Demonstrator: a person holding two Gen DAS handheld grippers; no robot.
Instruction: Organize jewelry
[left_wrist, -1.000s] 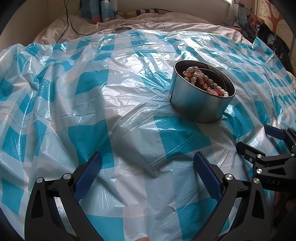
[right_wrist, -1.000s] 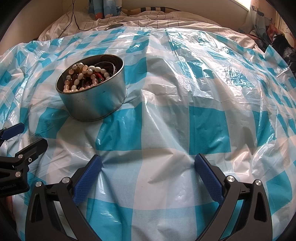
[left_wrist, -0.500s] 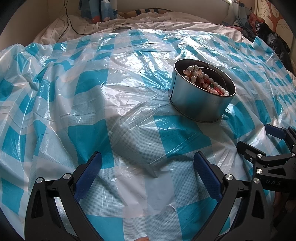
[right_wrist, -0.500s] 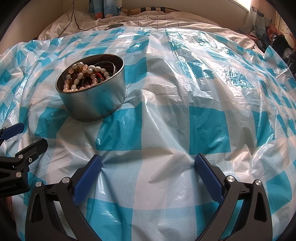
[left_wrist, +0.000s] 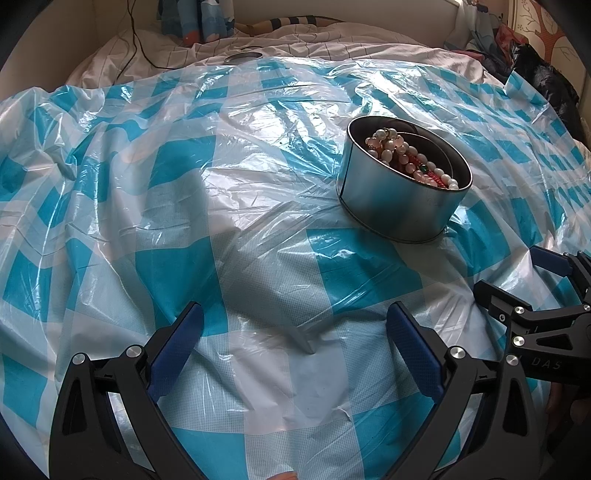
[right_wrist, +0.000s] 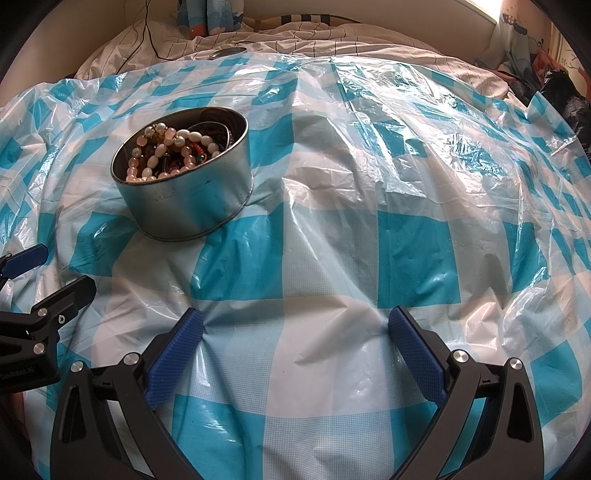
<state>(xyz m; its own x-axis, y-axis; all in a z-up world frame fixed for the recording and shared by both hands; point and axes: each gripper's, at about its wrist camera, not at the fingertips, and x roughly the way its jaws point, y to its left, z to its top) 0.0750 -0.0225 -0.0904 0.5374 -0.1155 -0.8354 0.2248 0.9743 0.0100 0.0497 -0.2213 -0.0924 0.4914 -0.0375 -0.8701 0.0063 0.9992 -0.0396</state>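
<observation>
Left wrist view shows the left gripper (left_wrist: 295, 332) nearest, jaws spread wide with nothing between them, hovering low over a crinkled blue-and-white checked plastic sheet (left_wrist: 184, 206) spread across a bed. Just to its right, the right gripper (left_wrist: 517, 273) pokes in from the edge, its blue-padded fingers parted. In the right wrist view that gripper (right_wrist: 295, 332) likewise stands wide open and empty, its pads close above the sheet, with the left gripper's tips showing at the left edge.

Beyond both, a round metal tin (left_wrist: 399, 199) sits upright on the sheet, ahead and right of the left gripper, ahead and left of the right one. It holds a tangle of jewelry (right_wrist: 173, 151): pale bead strands, some red beads, a dark bangle. Nothing lies between either gripper and the tin.

Farther back, a striped white duvet (left_wrist: 295, 44) lies bare past the sheet, with a small round metal lid (left_wrist: 243, 57) and a black cable (left_wrist: 140, 40) on it. Dark clothing (left_wrist: 535, 74) is piled at the far right.
</observation>
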